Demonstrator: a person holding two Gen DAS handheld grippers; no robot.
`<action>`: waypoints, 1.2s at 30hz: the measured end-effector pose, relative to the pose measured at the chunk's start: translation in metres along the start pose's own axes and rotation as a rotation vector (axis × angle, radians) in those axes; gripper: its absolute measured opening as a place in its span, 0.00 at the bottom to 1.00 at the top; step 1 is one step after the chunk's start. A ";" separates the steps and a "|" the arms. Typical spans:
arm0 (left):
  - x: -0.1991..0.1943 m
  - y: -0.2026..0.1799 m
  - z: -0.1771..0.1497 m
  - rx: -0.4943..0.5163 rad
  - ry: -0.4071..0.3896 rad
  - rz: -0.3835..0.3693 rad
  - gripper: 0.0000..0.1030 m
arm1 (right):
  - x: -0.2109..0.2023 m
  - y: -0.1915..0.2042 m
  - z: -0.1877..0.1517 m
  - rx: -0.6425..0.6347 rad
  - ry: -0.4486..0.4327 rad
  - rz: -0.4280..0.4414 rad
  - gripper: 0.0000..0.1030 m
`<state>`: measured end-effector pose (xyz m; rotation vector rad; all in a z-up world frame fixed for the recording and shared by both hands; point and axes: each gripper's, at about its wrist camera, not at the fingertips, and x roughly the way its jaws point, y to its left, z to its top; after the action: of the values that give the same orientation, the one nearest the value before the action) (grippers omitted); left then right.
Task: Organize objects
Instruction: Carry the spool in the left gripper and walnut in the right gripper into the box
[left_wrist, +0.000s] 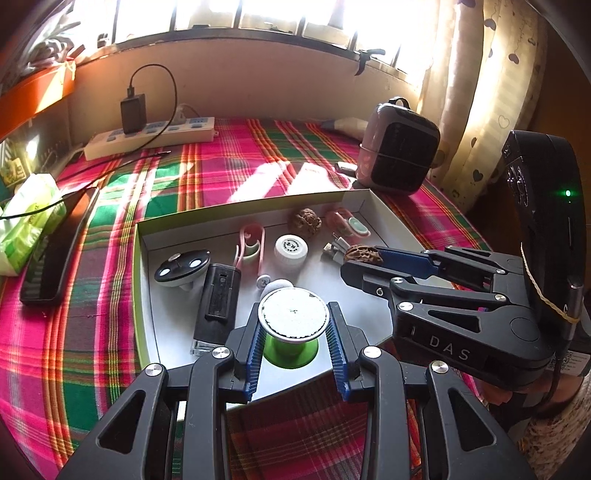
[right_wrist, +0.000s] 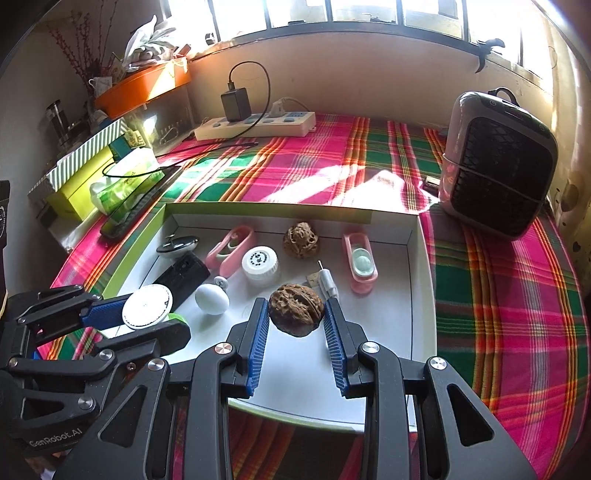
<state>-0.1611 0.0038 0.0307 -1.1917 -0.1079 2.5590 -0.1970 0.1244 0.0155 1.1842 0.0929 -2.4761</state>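
A white shallow box (left_wrist: 147, 266) (right_wrist: 421, 266) lies on the plaid cloth and holds several small items. My left gripper (left_wrist: 294, 325) is shut on a green spool with a round silver-white top (left_wrist: 293, 315), over the box's near left part; it also shows in the right wrist view (right_wrist: 147, 306). My right gripper (right_wrist: 295, 314) is shut on a brown walnut (right_wrist: 296, 308), low over the box; the walnut also shows in the left wrist view (left_wrist: 364, 254). A second walnut (right_wrist: 301, 240), a white cap (right_wrist: 259, 262), a white egg-shaped object (right_wrist: 211, 299) and pink clips (right_wrist: 229, 247) lie in the box.
A black device (left_wrist: 218, 302) and a round black-and-white gadget (left_wrist: 181, 267) lie in the box's left part. A small heater (right_wrist: 498, 162) stands at the right. A power strip (right_wrist: 255, 125) is at the back. A phone (left_wrist: 55, 251) and tissue pack (left_wrist: 26, 221) lie at the left.
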 end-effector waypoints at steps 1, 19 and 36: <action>0.001 0.000 0.000 0.000 0.002 0.000 0.29 | 0.002 0.000 0.000 -0.001 0.003 -0.001 0.31; 0.019 0.003 -0.002 0.001 0.037 0.002 0.29 | 0.015 -0.002 0.004 -0.010 0.022 0.000 0.31; 0.022 0.004 -0.004 0.003 0.042 0.006 0.29 | 0.018 0.000 0.002 -0.016 0.030 -0.002 0.31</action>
<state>-0.1729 0.0067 0.0112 -1.2460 -0.0915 2.5362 -0.2083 0.1183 0.0028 1.2152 0.1214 -2.4550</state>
